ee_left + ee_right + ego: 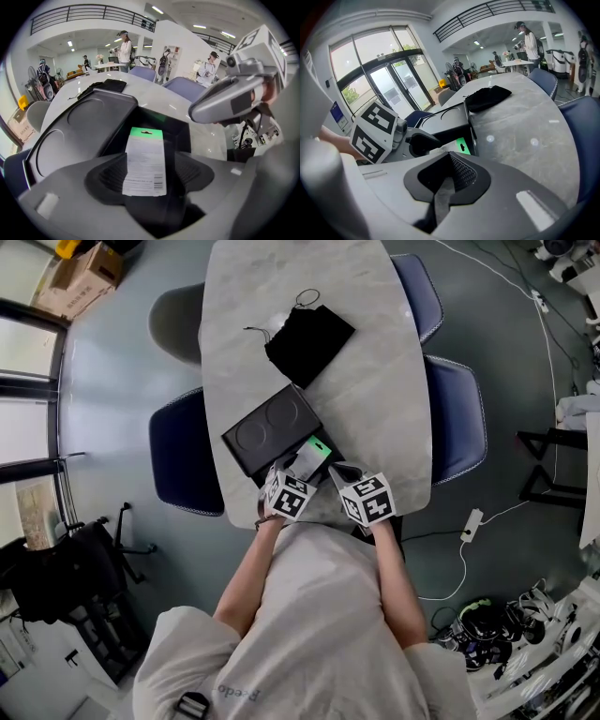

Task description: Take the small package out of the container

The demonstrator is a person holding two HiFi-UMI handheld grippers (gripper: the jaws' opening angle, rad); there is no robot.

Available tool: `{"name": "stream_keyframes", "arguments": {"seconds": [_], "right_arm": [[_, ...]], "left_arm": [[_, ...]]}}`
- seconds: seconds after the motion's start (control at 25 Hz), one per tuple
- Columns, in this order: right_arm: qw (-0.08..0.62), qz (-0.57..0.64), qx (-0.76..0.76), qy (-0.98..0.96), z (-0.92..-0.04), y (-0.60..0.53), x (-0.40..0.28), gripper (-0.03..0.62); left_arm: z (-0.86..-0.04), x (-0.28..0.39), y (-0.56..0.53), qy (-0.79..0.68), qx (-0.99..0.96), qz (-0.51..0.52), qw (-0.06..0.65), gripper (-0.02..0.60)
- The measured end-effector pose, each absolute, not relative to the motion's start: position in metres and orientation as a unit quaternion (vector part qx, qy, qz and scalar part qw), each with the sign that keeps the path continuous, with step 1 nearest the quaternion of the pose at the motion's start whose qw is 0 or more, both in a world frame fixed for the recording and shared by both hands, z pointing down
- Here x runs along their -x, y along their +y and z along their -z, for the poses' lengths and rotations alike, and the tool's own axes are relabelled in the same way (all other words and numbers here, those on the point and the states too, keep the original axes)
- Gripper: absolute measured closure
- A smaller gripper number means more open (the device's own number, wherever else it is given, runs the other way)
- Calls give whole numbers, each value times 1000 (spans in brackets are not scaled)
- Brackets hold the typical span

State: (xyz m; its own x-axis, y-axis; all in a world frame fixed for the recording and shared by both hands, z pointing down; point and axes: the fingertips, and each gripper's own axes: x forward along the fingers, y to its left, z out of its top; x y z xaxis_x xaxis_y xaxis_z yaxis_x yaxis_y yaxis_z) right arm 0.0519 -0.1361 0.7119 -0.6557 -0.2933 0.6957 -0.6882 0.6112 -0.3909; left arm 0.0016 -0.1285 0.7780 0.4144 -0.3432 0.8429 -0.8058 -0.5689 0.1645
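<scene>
Small package (144, 161) lies in the container (180, 133), between our left gripper's (150, 174) spread jaws, unpinched. Right gripper (449, 176) looks pressed together, empty. We should centre on the card, close gently, lift straight.

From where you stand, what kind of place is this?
Probably an open-plan office or demo hall: a long grey marble-look table with blue padded chairs, a black-railed mezzanine balcony overhead, and tall glass entrance doors.

Bare forearms (246, 579) forward, left tool (298, 470) with jaws apart, right tool (343, 472) with jaws together, both angled downward.
</scene>
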Motion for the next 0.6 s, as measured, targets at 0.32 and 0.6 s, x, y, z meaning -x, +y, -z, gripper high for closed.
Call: {"name": "stream_keyframes", "arguments": {"seconds": [0.32, 0.6], "right_arm": [[278, -352, -306, -840, -713, -144, -57, 597], [287, -352, -305, -837, -717, -142, -60, 597]], "left_arm": [[-789, -5, -138, -374, -781, -417, 276, 192], [-800, -5, -138, -368, -767, -449, 274, 194]]}}
